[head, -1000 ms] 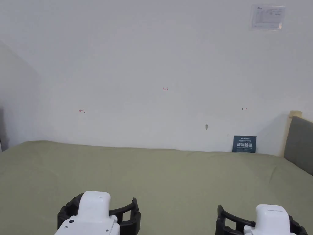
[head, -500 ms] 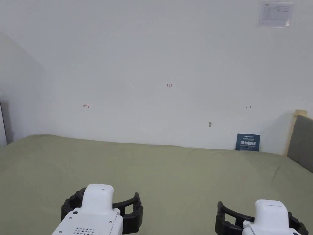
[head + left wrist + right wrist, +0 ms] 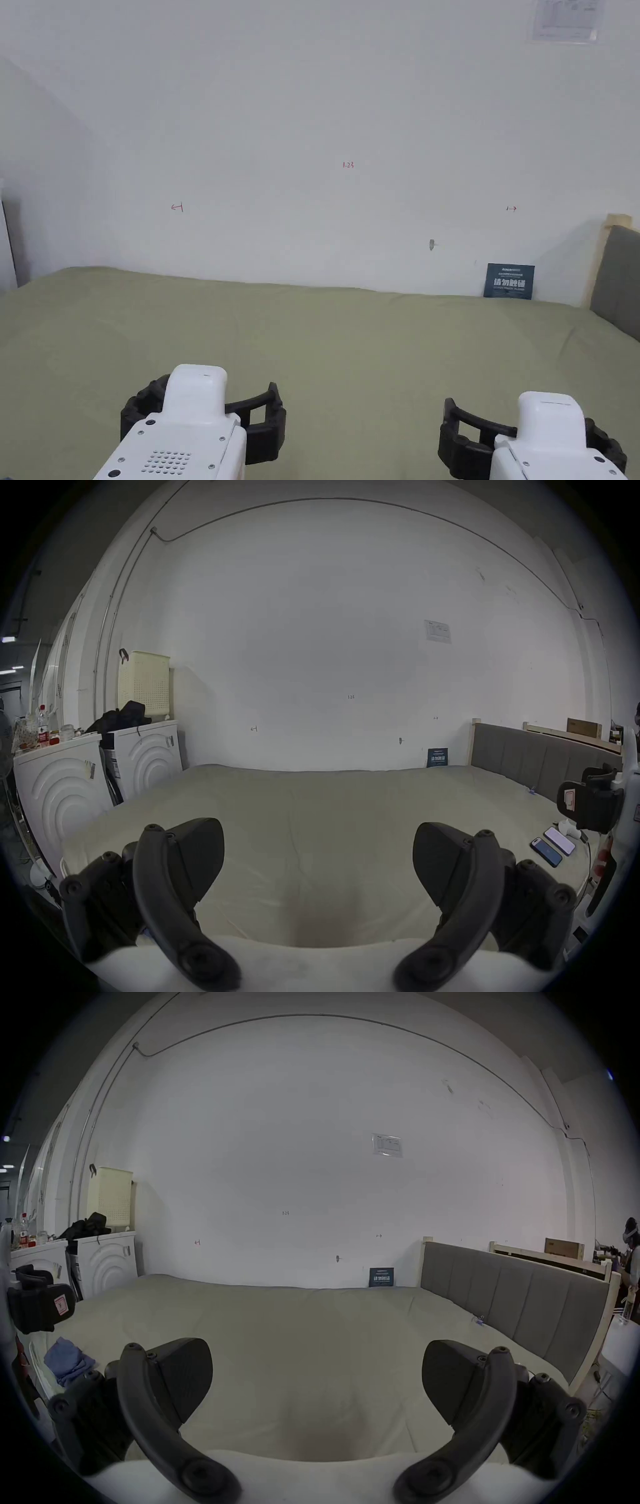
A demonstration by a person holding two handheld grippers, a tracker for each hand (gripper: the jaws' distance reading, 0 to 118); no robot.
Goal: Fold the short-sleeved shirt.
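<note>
Plainly, both sets of fingers stand wide apart with nothing between them: the left gripper (image 3: 318, 864) shows its two dark fingers (image 3: 194, 861) spread over bare bedding, and the right gripper (image 3: 317, 1380) does the same with its fingers (image 3: 450, 1380). Seen from the head view, the left gripper (image 3: 206, 425) and right gripper (image 3: 531, 437) hover side by side, well apart, low over the near part of the bed (image 3: 350, 337). Its olive-green cover lies smooth, with no garment spread across the middle. Off at the bed's near left corner, the right gripper view shows a small crumpled blue cloth (image 3: 67, 1361); this may be the short-sleeved shirt, though I cannot tell its shape from here. Two phones (image 3: 554, 847) lie near the bed's right edge, and a grey headboard (image 3: 512, 1303) runs along that side. Judging by this, the folding has not begun: the garment has yet to be fetched, laid flat, and folded.
</note>
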